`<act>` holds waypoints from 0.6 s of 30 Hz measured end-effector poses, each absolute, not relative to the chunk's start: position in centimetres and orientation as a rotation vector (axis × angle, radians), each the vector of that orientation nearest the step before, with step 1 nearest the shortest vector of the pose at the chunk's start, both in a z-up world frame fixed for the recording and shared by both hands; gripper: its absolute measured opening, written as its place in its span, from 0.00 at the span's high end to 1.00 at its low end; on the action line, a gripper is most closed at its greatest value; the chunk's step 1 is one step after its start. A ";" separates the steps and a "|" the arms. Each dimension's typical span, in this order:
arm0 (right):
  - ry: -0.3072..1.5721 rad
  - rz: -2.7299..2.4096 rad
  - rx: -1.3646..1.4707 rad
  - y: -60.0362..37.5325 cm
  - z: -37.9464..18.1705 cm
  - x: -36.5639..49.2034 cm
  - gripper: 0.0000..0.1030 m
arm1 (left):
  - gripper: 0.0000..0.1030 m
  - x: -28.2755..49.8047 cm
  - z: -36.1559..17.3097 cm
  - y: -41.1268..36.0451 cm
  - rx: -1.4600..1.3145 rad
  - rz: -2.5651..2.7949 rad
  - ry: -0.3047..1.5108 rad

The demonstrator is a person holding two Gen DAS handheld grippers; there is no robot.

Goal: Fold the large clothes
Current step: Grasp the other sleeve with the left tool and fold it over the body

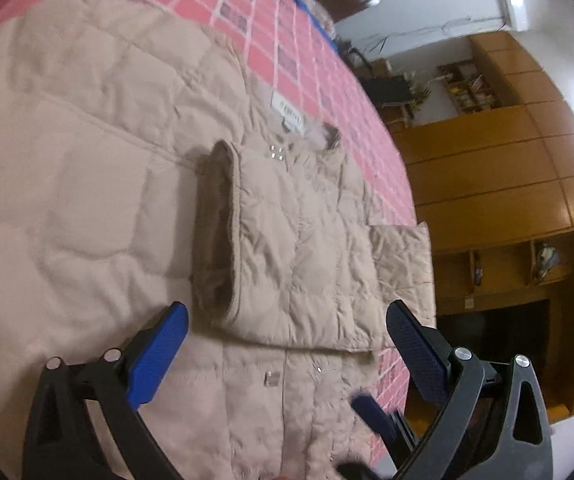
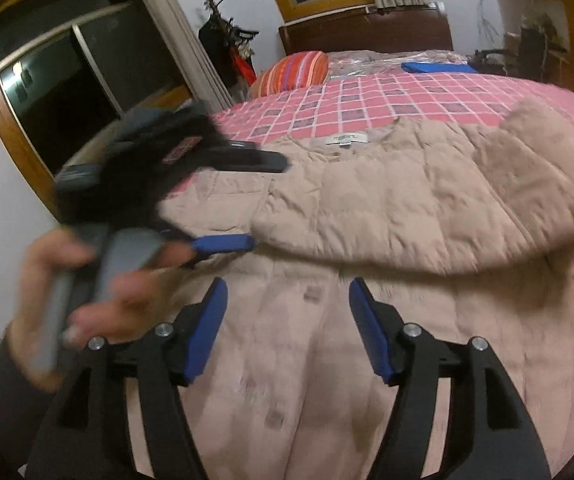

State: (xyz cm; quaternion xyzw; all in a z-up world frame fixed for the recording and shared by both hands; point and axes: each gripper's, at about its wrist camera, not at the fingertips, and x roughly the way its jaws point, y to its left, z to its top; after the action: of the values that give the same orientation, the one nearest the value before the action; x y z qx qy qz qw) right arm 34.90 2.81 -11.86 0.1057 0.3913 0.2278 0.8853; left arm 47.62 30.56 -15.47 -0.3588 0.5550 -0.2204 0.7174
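Jaws of both grippers, left gripper (image 1: pixel 287 322) and right gripper (image 2: pixel 287 298), are gaping wide, empty, over the beige quilted puffer jacket (image 2: pixel 367 208); next, pinching its folded sleeve edge squarely should be keeping layers aligned.

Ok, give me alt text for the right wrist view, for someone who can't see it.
A beige quilted padded jacket lies spread on a bed with a pink checked bedspread, one sleeve folded across its chest. The open right gripper hovers above the jacket front, while a hand holds the blurred left gripper at the left.
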 end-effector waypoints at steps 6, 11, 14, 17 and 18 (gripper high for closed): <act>0.781 0.486 0.289 1.0 -11.0 31.7 0.35 | 0.61 48.6 -16.1 29.7 -0.710 -0.400 1.285; 0.779 0.503 0.313 0.5 -11.4 29.7 0.35 | 0.83 48.5 -14.4 30.7 -0.669 -0.388 1.241; 0.783 0.505 0.319 0.5 -11.6 29.0 0.35 | 0.83 48.0 -11.8 32.2 -0.638 -0.392 1.188; 0.791 0.509 0.332 0.4 -11.8 28.9 0.35 | 0.84 47.2 -8.9 34.9 -0.600 -0.372 1.137; 0.792 0.511 0.340 0.4 -11.9 28.8 0.35 | 0.84 47.0 -8.3 35.8 -0.591 -0.360 1.124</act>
State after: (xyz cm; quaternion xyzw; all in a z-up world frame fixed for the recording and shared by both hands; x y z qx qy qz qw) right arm 28.84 0.36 -11.92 0.1630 0.3798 0.2451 0.8770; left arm 47.05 35.77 -8.32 -0.2743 0.5223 -0.1671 0.7900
